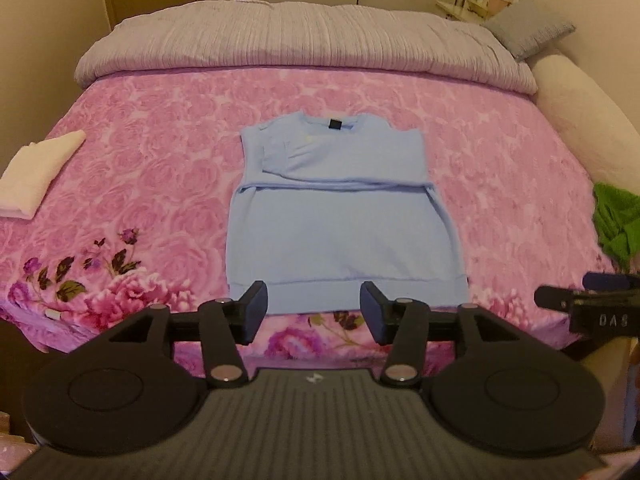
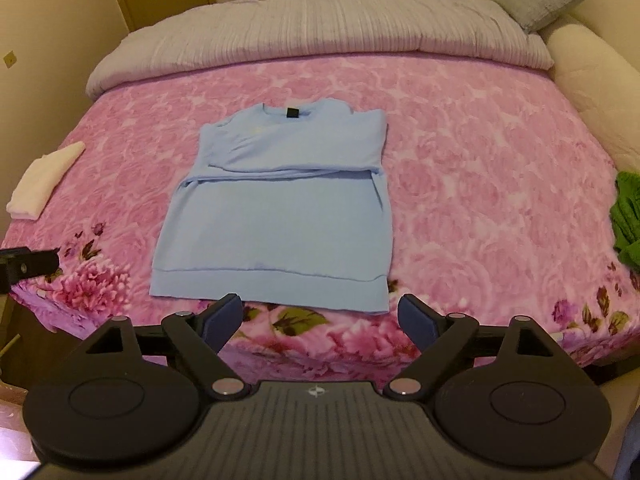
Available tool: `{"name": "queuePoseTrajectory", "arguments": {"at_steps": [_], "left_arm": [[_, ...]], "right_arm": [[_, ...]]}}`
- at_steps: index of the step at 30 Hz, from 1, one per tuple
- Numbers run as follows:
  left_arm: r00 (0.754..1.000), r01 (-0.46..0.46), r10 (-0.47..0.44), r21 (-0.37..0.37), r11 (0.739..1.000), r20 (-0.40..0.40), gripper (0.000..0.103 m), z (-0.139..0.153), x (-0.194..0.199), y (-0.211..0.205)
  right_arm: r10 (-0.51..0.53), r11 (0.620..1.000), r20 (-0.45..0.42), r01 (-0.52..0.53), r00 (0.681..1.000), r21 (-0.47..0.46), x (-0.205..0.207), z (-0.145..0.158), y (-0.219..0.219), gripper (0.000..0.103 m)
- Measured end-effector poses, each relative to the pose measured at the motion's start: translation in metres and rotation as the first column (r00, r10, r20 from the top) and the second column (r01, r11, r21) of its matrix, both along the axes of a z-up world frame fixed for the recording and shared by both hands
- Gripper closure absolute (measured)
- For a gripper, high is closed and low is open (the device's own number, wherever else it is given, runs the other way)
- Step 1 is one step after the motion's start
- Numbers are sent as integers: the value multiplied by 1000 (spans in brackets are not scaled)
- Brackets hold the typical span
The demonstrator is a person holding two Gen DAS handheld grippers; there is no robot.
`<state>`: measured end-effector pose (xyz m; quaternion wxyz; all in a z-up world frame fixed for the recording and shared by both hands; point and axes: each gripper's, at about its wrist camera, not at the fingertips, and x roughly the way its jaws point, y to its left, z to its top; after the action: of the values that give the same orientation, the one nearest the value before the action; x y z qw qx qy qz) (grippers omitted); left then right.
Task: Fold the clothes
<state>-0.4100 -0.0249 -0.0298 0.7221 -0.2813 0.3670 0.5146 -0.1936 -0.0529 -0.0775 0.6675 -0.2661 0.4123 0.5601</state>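
A light blue sweater [image 1: 340,208] [image 2: 280,208] lies flat on the pink flowered bedspread [image 1: 500,168] [image 2: 480,168], sleeves folded across its chest, hem toward me. My left gripper [image 1: 314,312] hangs above the hem's near edge, open, with nothing between its fingers. My right gripper [image 2: 320,320] hovers over the bed's near edge just short of the hem, open wide and empty. Each gripper shows at the edge of the other's view: the right one [image 1: 592,300], the left one [image 2: 28,266].
A folded white garment [image 1: 36,176] [image 2: 40,182] rests at the bed's left edge. A green knit garment [image 1: 616,224] [image 2: 628,220] lies at the right edge. A grey duvet [image 1: 300,36] and a grey pillow [image 1: 528,34] sit at the head.
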Motion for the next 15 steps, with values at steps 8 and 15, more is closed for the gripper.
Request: {"name": "queuePoseTrajectory", "arguments": {"at_steps": [8, 15], "left_arm": [[999, 7, -8, -29, 1000, -43, 50, -12, 4, -20], [998, 10, -12, -40, 999, -61, 47, -16, 8, -28]], "right_arm": [[10, 999, 10, -10, 1000, -34, -5, -3, -13, 16], [-4, 999, 5, 4, 1000, -43, 1, -3, -23, 16]]}}
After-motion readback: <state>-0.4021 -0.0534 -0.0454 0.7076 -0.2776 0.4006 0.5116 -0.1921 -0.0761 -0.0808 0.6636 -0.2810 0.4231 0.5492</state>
